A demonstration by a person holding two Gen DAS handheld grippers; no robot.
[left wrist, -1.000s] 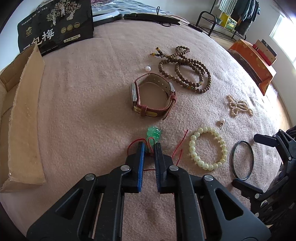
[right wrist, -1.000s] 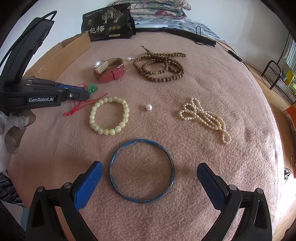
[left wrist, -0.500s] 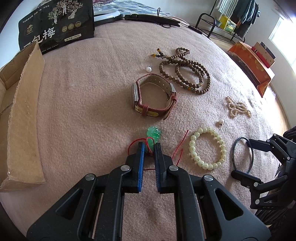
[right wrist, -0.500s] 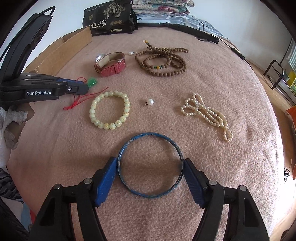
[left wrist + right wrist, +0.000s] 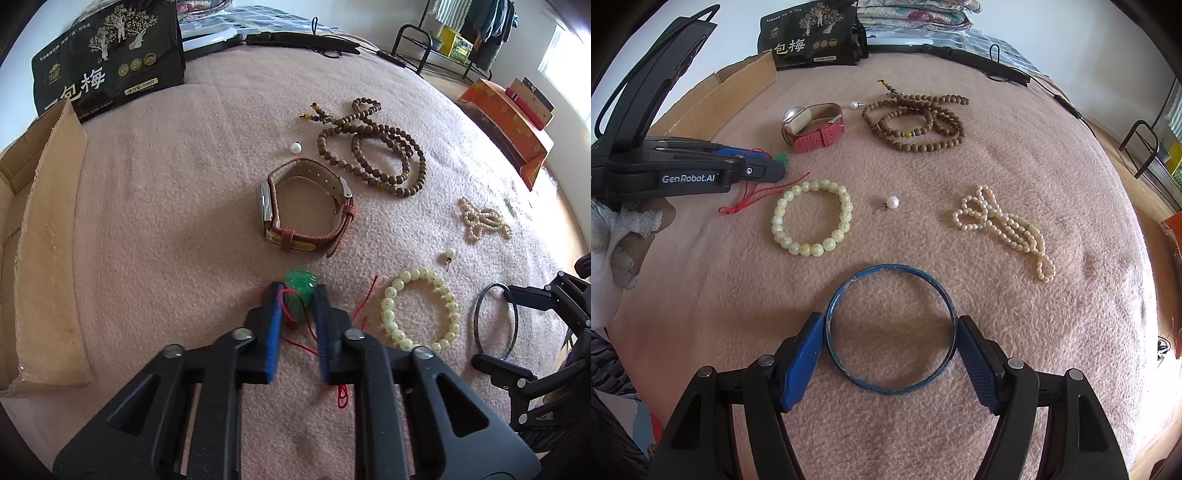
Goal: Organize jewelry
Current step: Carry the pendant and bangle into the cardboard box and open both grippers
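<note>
Both right gripper (image 5: 891,326) pads touch blue bangle (image 5: 889,328).

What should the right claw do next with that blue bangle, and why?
Probably lift it slightly, straight up. The right claw has both blue pads against opposite sides of the blue bangle, which looks still flat on the pink blanket. The cardboard box sits far left, beyond the pale green bead bracelet, so the bangle should clear that before travelling.

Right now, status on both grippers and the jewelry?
Left gripper fingers straddling green pendant, gap showing. Right gripper shut on blue bangle, fingers touching both sides. Nothing blocking.
</note>
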